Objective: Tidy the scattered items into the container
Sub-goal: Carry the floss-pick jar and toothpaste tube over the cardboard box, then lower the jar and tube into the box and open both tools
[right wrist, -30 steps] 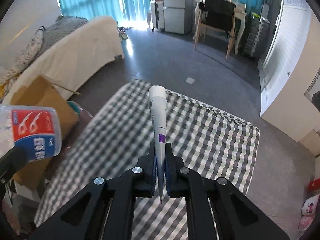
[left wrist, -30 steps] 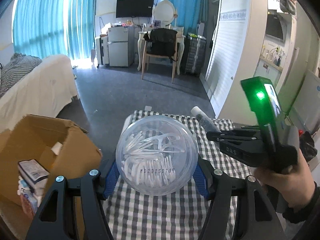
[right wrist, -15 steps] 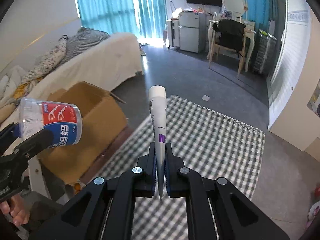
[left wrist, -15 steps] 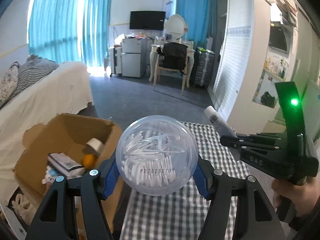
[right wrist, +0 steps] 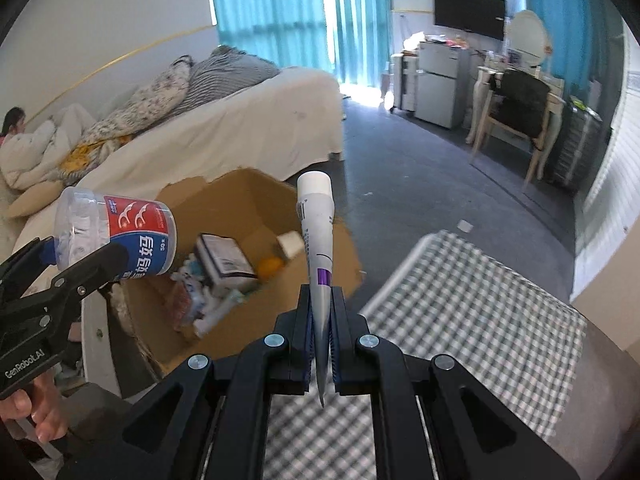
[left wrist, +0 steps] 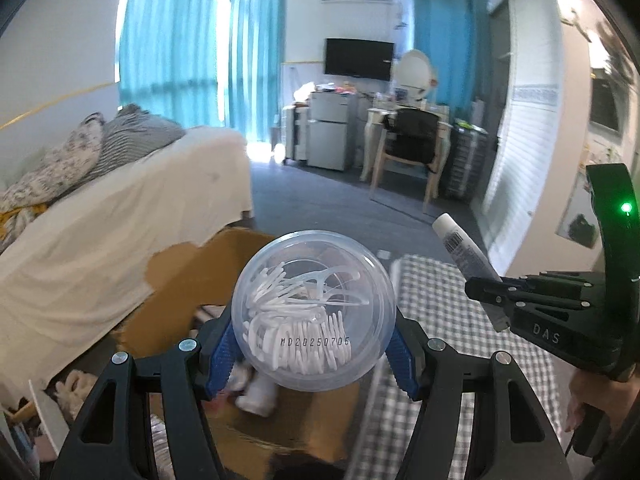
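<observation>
Teal curtains [left wrist: 172, 56] and a white-covered bed [right wrist: 248, 128] fill the background. My left jaws are clamped on a clear jar [left wrist: 314, 312] of floss picks, held in the air above the open cardboard box [right wrist: 248, 196] — the box already holds a few things. My right jaws pinch the flat tail of a tube [right wrist: 316, 240], cap pointing away, over the box's edge beside the checkered table [right wrist: 480, 300].
</observation>
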{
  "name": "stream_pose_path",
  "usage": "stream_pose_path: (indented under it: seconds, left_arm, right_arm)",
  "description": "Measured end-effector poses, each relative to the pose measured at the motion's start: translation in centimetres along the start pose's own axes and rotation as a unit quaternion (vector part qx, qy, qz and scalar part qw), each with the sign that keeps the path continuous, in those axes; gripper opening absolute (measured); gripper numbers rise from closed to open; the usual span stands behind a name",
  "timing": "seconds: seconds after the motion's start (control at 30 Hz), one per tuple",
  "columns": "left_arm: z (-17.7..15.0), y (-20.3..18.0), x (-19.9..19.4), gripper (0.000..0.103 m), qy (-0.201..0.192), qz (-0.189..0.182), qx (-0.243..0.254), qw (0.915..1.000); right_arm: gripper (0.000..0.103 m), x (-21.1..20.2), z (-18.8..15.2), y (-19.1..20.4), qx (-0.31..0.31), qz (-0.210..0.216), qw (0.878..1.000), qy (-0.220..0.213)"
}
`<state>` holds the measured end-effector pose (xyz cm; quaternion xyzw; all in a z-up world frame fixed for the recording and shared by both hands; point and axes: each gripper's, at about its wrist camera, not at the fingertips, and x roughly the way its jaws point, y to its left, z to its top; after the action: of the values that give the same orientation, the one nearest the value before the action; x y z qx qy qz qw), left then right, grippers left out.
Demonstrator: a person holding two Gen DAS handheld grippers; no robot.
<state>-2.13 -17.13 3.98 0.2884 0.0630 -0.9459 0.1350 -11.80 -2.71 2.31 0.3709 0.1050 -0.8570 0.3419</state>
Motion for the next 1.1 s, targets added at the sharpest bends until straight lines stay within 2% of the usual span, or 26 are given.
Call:
stream_pose_path:
  seconds: [0.23,0.43,0.73,0.93,0.97,1.0,1.03,1.07,1.1]
  left_arm:
    - [-0.2,5.6,1.8,0.066,0.01,0.036,-0.022,0.9991]
    - [-0.6,9.3,4.2,0.066,0.027,0.054,-0.034,0.9976]
    - [-1.1,11.1,7.6,0.066,0.05,0.055,-0.039,0.9965]
    - [-1.5,11.2,8.2,0.066,0.055,0.057,-0.036,0.9962]
    - [-1.4,11.3,8.2,0.066,0.055,0.057,-0.036,0.9962]
    - [-1.5,11.4,8.3,0.066,0.055,0.057,-0.036,0.9962]
    - [-1.5,11.5,8.3,0.066,0.056,0.057,-0.036,0.9961]
    - [-1.4,11.5,8.3,0.066,0.056,0.057,-0.036,0.9961]
    - [-1.4,11.6,8.3,0.066,0.056,0.057,-0.036,0.9961]
  right_arm:
    - [0.007,4.8,1.7,4.3,-0.022,0.022,0.999,0.022]
    - [0.007,8.7,2.7,6.1,-0.029,0.031,0.998,0.046]
    - [0.007,14.5,2.0,7.5,-0.039,0.036,0.994,0.092]
    - [0.009,15.8,2.0,7.6,-0.033,0.021,0.994,0.1]
    - [0.016,15.9,2.2,7.7,-0.028,0.023,0.995,0.097]
    - [0.037,15.8,2.2,7.6,-0.024,0.021,0.995,0.095]
    - [0.052,15.8,2.3,7.7,-0.021,0.018,0.995,0.092]
    - [0.078,15.6,2.4,7.7,-0.02,0.014,0.996,0.087]
    - [0.083,15.4,2.5,7.7,-0.02,0.01,0.997,0.078]
